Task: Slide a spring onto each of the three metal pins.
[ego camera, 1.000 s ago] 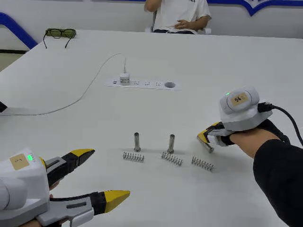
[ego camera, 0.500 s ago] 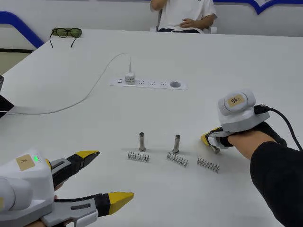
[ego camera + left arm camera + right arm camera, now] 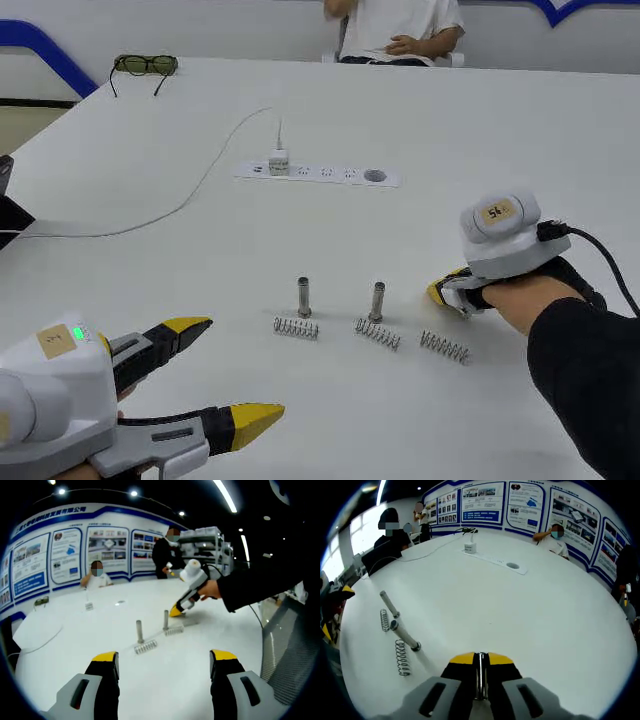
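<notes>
Metal pin (image 3: 480, 674) clamped at white table (image 3: 450, 120)

It is gripped in the closed jaws of the right gripper (image 3: 447, 292). Two more pins (image 3: 304, 297) are stood upright on the table, three springs (image 3: 296, 327) laid just before them. The left gripper (image 3: 236, 367) is held wide open.

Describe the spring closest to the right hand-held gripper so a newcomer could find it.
On the white table, three springs lie in a row before two upright pins. It is the rightmost spring, beside the right hand-held gripper, the one with no pin standing behind it.
</notes>
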